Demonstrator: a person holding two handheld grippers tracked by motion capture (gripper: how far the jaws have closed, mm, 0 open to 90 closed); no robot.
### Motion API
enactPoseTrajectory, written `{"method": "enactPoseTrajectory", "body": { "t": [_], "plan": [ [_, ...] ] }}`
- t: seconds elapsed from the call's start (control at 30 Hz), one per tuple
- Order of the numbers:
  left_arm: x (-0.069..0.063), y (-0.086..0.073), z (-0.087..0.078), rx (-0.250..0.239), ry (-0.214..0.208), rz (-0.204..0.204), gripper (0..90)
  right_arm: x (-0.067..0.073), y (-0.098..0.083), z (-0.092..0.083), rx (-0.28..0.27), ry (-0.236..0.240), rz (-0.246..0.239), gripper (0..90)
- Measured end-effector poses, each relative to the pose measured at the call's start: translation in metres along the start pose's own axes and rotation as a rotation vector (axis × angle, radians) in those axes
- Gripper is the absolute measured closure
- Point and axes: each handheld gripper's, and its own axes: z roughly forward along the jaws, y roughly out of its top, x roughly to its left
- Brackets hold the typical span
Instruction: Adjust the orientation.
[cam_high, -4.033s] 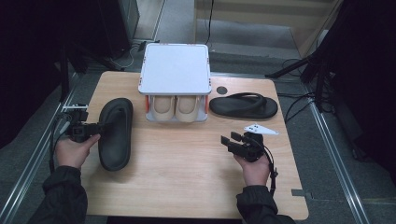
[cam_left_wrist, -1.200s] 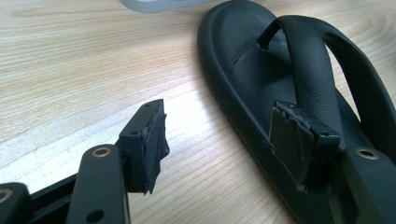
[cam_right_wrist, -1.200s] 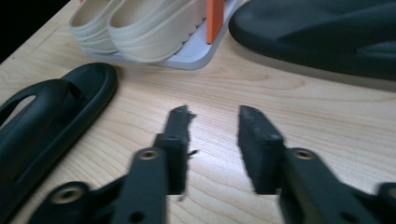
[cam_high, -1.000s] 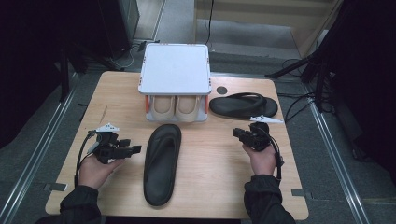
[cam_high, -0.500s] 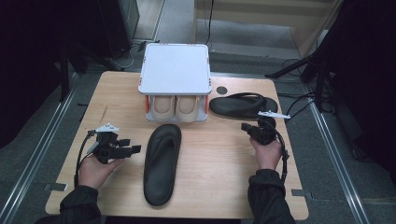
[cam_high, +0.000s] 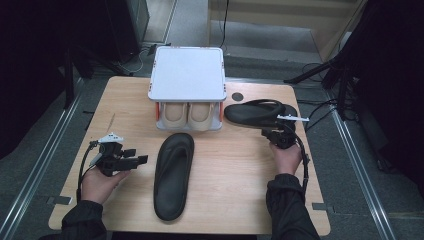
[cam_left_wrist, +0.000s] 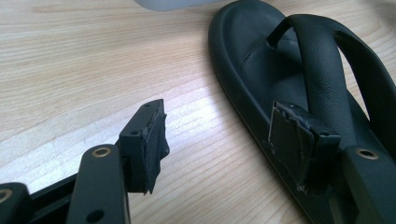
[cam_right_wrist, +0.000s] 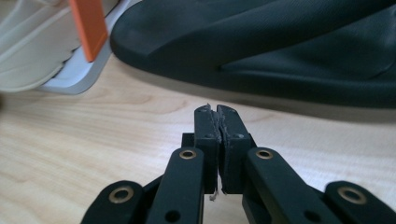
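One black sandal (cam_high: 173, 175) lies lengthwise in the middle of the wooden table (cam_high: 235, 200). Its mate (cam_high: 255, 112) lies crosswise at the back right, beside the rack. My left gripper (cam_high: 141, 160) rests left of the middle sandal, open and empty. In the left gripper view its jaws (cam_left_wrist: 219, 135) stand wide, the right one over the sandal's edge (cam_left_wrist: 261, 56). My right gripper (cam_high: 270, 134) is shut on nothing, just in front of the back sandal. In the right gripper view its tips (cam_right_wrist: 217, 112) point at that sandal's side (cam_right_wrist: 280, 42), a short gap away.
A white shoe rack (cam_high: 187, 75) with orange posts stands at the back centre, a pair of beige shoes (cam_high: 189, 114) on its lower level. Its corner (cam_right_wrist: 74, 79) shows left of my right gripper. A dark round hole (cam_high: 237, 96) sits in the tabletop behind the sandal.
The right hand has moved away and to the right, up to the back sandal. Earlier the other sandal went from the table's left to its middle. Over the last second the left hand has stayed still.
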Motion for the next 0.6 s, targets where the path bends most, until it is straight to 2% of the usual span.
{"method": "enactPoseTrajectory", "body": {
  "t": [0.27, 0.33, 0.37, 0.6],
  "plan": [
    [0.004, -0.006, -0.006, -0.004, 0.017, -0.014, 36.8, -0.013, 0.010, 0.017, 0.034, -0.032, 0.035, 88.3],
    [0.005, -0.008, -0.009, -0.010, 0.024, -0.025, 36.8, -0.015, 0.011, 0.018, 0.036, -0.035, 0.036, 88.3],
    [0.007, -0.010, -0.011, -0.012, 0.030, -0.035, 36.8, -0.017, 0.014, 0.019, 0.040, -0.055, 0.029, 88.2],
    [0.010, -0.014, -0.016, -0.019, 0.046, -0.046, 36.8, -0.024, 0.021, 0.024, 0.046, -0.091, 0.030, 88.6]
  ]
}}
